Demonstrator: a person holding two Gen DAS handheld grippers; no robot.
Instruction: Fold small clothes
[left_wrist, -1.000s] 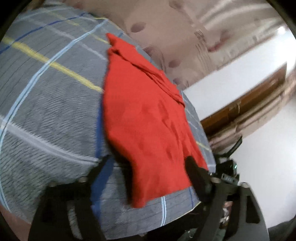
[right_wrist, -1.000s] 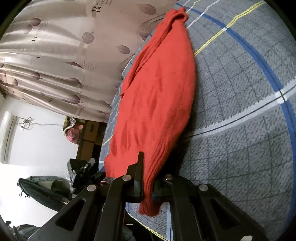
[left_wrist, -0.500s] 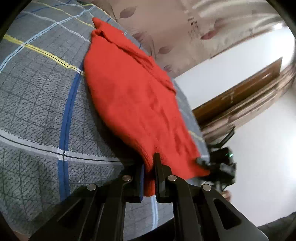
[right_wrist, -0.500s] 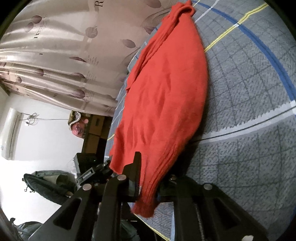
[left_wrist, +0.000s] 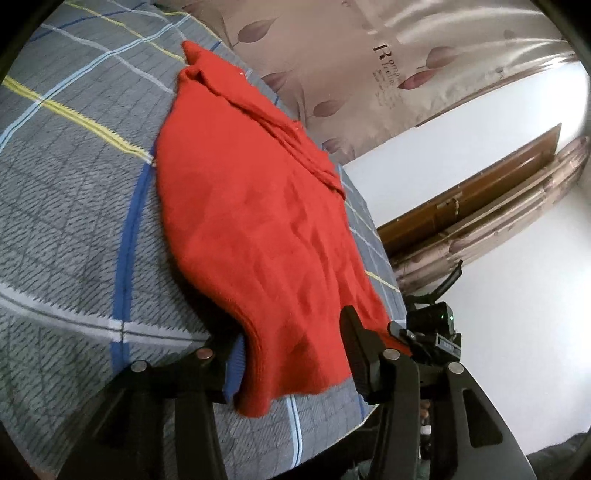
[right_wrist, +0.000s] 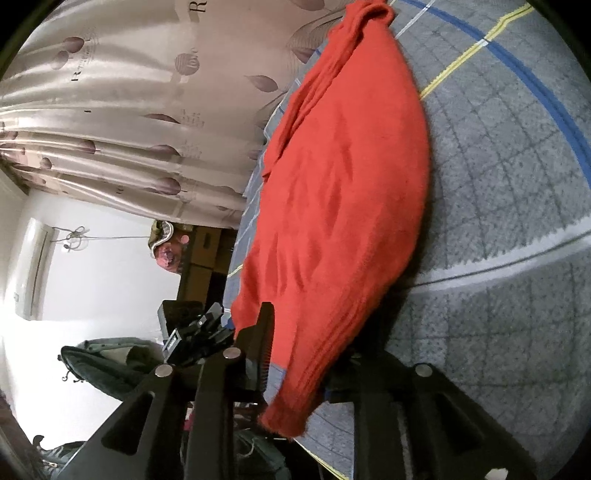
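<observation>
Left wrist: red garment (left_wrist: 255, 221) flat by bed (left_wrist: 66, 206) near edge | left gripper (left_wrist: 288, 365) and right gripper (right_wrist: 299, 365) spread, released, straddling hem corners | we should pinch both corners evenly, then lift together.

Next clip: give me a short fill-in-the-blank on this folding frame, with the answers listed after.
1. The garment lying on the bed is ____ in colour.
2. The left tool has its jaws ____ around the garment's near edge.
3. The plaid bedcover under the garment is mostly ____.
4. The right tool has its jaws ____.

Answers: red; open; grey; open
</observation>
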